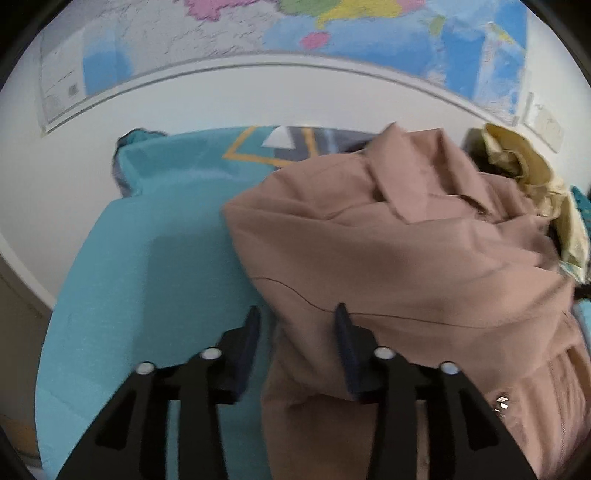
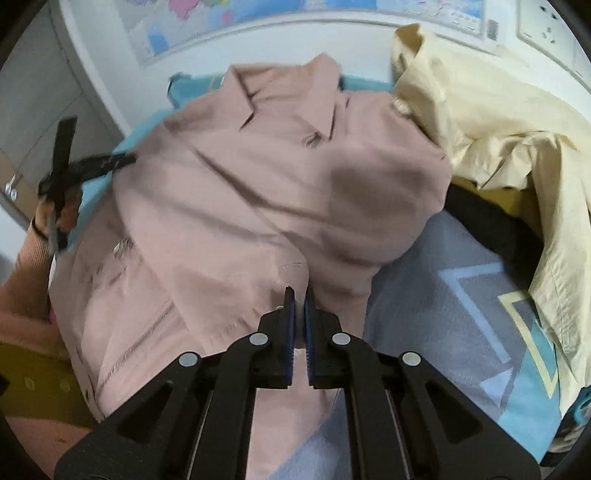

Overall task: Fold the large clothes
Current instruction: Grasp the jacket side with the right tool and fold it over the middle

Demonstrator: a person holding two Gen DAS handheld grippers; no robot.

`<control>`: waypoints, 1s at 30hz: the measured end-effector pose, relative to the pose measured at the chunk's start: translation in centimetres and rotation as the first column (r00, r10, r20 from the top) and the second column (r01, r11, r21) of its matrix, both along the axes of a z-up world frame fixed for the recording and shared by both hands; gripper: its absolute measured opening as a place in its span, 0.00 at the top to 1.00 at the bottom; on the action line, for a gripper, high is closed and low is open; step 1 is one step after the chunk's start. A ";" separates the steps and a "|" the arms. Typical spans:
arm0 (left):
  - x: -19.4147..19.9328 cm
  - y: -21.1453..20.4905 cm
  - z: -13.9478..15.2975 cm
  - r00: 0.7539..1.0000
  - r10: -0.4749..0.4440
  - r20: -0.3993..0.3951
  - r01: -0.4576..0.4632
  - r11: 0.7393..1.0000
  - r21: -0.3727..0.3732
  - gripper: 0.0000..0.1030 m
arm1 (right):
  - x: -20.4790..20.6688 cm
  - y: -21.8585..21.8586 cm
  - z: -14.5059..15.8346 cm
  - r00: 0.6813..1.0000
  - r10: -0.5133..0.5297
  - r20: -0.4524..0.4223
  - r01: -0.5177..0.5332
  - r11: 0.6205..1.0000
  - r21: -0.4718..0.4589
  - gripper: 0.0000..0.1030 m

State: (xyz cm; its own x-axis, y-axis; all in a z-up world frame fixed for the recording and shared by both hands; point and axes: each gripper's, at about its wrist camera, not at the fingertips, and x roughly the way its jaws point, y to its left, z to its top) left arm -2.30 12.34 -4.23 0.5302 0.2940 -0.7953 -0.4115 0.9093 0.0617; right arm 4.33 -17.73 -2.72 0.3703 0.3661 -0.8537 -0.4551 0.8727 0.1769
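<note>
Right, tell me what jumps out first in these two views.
The pink jacket dominates, spread collar-up across the teal patterned blanket. The right gripper is shut on the jacket's near sleeve fold, while the left gripper is open at its edge. A pale yellow garment lies heaped to the right.

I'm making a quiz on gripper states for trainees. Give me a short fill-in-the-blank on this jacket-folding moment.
1. The right gripper is shut on the ____ jacket.
2. The left gripper has its jaws ____.
3. Beside the jacket, on its right, lies a pale ____ garment.
4. On the wall behind hangs a ____.

Missing words: pink; open; yellow; map
</note>
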 end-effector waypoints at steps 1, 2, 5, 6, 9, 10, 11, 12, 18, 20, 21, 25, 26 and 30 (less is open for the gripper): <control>0.0 -0.3 0.2 1.000 -0.016 -0.005 0.016 1.000 -0.014 0.28 | 0.0 -0.2 0.6 1.000 -0.006 0.019 0.006 1.000 0.015 0.95; 0.1 -0.8 0.3 1.000 -0.029 -0.005 0.029 1.000 -0.004 0.28 | 0.1 -0.3 1.5 0.999 -0.010 0.049 0.009 1.000 0.021 0.95; 0.8 -2.4 -0.2 0.997 -0.066 -0.038 0.070 0.992 0.102 0.38 | 0.8 -0.2 4.0 0.991 -0.023 0.131 0.022 1.000 0.003 0.95; 1.0 -2.3 -0.4 0.998 -0.056 -0.040 0.060 0.991 0.117 0.43 | 1.3 -0.5 5.3 0.984 -0.042 0.174 0.041 0.999 0.009 0.95; 1.6 -1.4 -1.2 0.999 0.040 -0.023 -0.037 0.992 0.123 0.52 | 2.7 -0.5 5.7 0.979 -0.068 0.191 0.062 0.997 0.037 0.95; 1.8 -1.0 -1.6 0.995 0.095 -0.016 -0.092 0.984 0.155 0.52 | 3.4 -0.5 5.0 0.982 -0.074 0.174 0.071 0.997 0.025 0.93; 1.9 -0.7 -1.8 0.993 0.118 -0.014 -0.114 0.981 0.158 0.51 | 4.2 -0.4 3.7 0.983 -0.105 0.153 0.108 0.994 -0.013 0.90; 1.9 -0.4 -1.9 0.992 0.125 -0.014 -0.122 0.983 0.140 0.51 | 4.9 -0.2 2.3 0.987 -0.112 0.116 0.117 0.992 -0.036 0.90; 1.1 -1.9 0.7 0.995 0.066 0.068 -0.076 0.984 0.158 0.38 | 6.1 -0.3 -1.1 0.990 -0.134 0.041 0.135 0.990 -0.031 0.81; 1.1 -3.0 1.7 0.996 -0.015 0.092 0.001 0.989 0.150 0.35 | 6.0 -1.0 -0.3 0.987 -0.151 0.045 0.150 0.988 0.016 0.67; 1.2 -3.6 1.8 0.994 -0.053 0.093 0.039 0.988 0.147 0.34 | 5.9 -1.4 0.4 0.986 -0.155 0.056 0.152 0.987 0.047 0.63; 3.4 -6.3 -0.1 0.983 -0.185 0.009 0.182 0.974 0.139 0.32 | 5.4 -0.4 2.1 0.987 -0.119 0.110 0.110 0.990 0.090 0.42; 3.9 -6.6 -0.8 0.981 -0.194 -0.016 0.194 0.970 0.144 0.32 | 5.3 0.5 2.1 0.989 -0.091 0.115 0.082 0.993 0.079 0.39; 5.3 -6.6 -3.2 0.978 -0.192 -0.080 0.201 0.973 0.117 0.32 | 6.2 5.0 0.5 0.992 0.012 0.127 -0.006 0.999 -0.048 0.35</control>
